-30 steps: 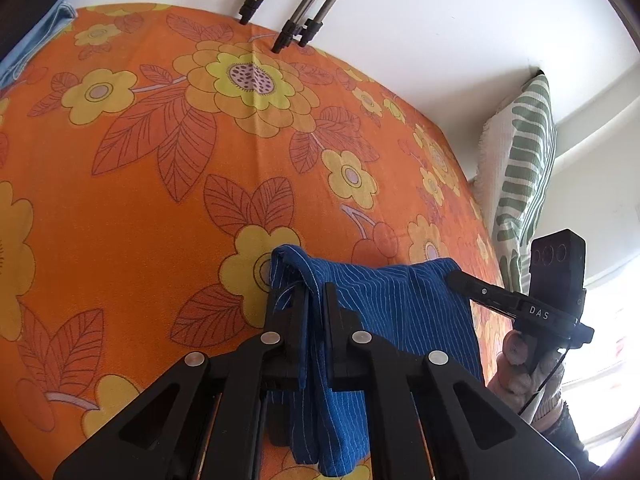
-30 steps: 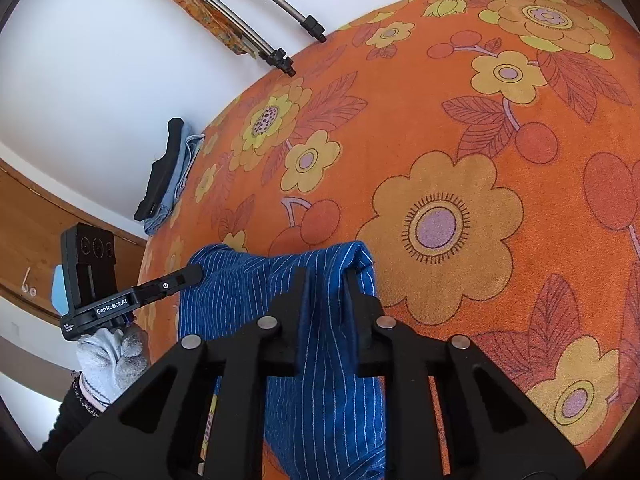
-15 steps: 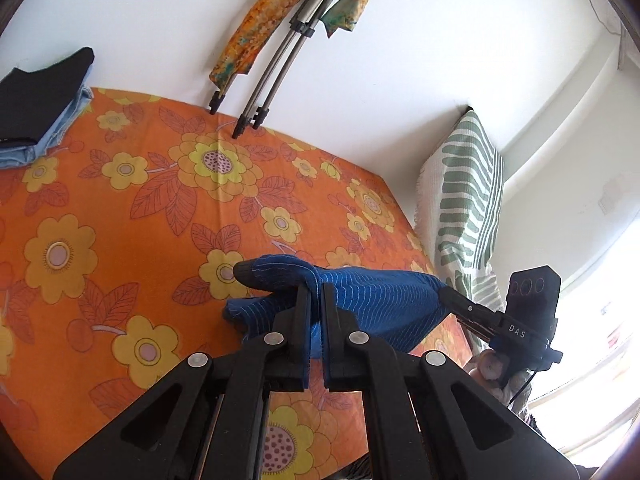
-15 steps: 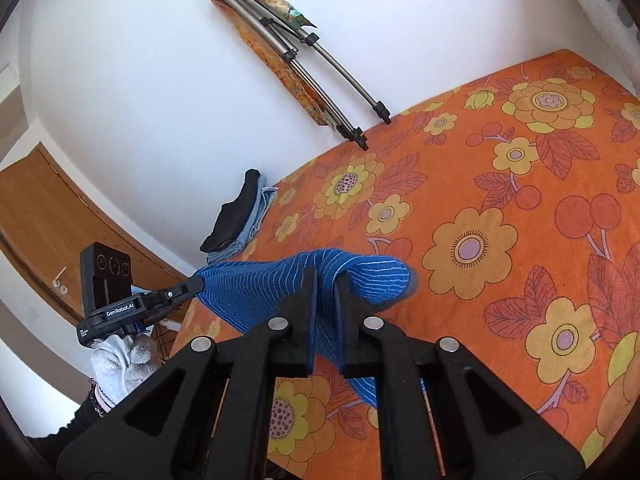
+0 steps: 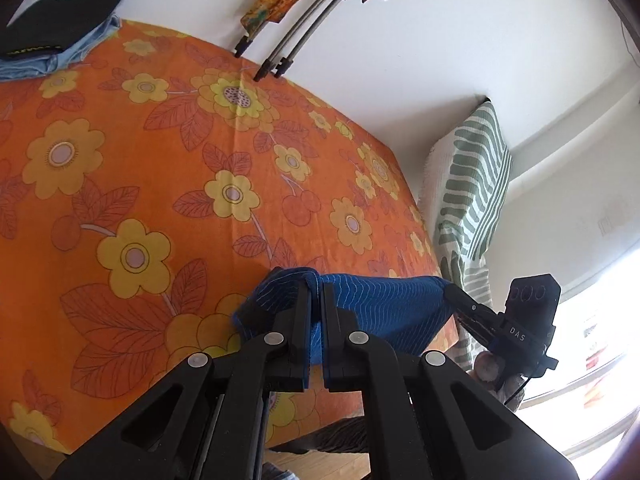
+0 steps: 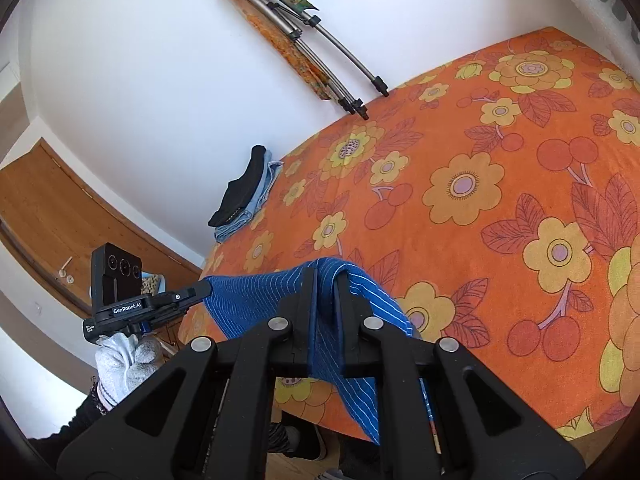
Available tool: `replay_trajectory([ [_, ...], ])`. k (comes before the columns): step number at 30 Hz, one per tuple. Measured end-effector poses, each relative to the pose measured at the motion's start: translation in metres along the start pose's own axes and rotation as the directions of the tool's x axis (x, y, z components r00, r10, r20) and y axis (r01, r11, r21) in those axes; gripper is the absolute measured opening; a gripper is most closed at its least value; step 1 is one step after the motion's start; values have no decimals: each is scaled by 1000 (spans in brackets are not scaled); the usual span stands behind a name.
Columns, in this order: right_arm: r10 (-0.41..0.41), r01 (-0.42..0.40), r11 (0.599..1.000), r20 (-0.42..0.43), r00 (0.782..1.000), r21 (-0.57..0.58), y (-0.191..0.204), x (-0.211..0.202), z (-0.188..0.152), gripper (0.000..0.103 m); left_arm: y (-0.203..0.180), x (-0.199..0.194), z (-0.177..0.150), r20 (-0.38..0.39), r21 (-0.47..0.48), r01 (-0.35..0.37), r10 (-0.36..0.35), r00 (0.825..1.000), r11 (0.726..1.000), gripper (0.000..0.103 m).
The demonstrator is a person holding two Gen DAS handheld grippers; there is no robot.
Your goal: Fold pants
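1. Pinching one corner of the blue pinstriped cloth pants (image 5: 384,304), the left gripper (image 5: 316,292) has its jaws pressed onto a fold of fabric.
2. Right gripper (image 6: 326,280): jaws likewise clamped on the opposite corner of the pants (image 6: 248,300), with a strip hanging down below the jaws past the bed's near edge.
3. The garment spans taut between the two pairs of jaws, held above the near edge of the orange flower-patterned bedspread (image 5: 160,184).
4. Ahead of both jaws the bedspread lies open up to the white wall.
5. Far ahead, at the wall: grey metal tripod legs (image 6: 320,52) leaning, and a folded stack of black and light-blue clothes (image 6: 244,196) at the bed's corner.
6. Beyond the right gripper's side, a green-striped white cushion (image 5: 472,188) stands at the bed's edge.
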State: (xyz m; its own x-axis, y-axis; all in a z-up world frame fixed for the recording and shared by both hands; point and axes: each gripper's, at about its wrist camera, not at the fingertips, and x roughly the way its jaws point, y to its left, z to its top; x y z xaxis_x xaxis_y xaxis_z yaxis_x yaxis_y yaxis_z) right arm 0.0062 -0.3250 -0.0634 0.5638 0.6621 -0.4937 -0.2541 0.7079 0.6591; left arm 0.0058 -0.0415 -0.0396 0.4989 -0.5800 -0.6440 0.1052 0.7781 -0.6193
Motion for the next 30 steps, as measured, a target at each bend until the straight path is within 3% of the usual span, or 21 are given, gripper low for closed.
replay_trajectory([
  [3,-88,88,995,-16,996,47,-30,8,17,7,-5,43,13,-45,47,-45,47,998,998,3],
  [5,-158,159,986,-24,987,54,-48,13,26,7,-5,62,20,-80,45,-31,35,996,998,3],
  [7,-169,172,981,-45,985,91,-68,18,31,7,-5,70,24,-86,61,-45,51,995,997,7],
  [9,-153,160,978,-65,986,136,-84,20,34,7,-1,70,27,-98,49,-23,28,995,999,19],
  [13,-150,161,977,-82,985,140,-91,27,37,7,8,70,29,-121,43,-38,43,992,998,32],
  [15,-142,154,979,-95,985,135,-90,32,39,7,11,72,27,-143,26,-31,34,989,999,44],
  [20,-132,142,986,-105,986,87,-73,39,46,7,9,79,37,-132,35,-52,57,990,998,45],
  [24,-170,168,985,-111,979,-26,-46,40,43,7,6,87,48,-147,34,-44,48,988,998,45],
  [27,-255,245,965,-110,961,-95,-43,39,39,7,3,90,49,-151,51,-55,62,987,997,45],
  [30,-342,333,939,-134,930,-82,-63,36,43,7,3,89,43,-167,59,-48,57,984,997,45],
])
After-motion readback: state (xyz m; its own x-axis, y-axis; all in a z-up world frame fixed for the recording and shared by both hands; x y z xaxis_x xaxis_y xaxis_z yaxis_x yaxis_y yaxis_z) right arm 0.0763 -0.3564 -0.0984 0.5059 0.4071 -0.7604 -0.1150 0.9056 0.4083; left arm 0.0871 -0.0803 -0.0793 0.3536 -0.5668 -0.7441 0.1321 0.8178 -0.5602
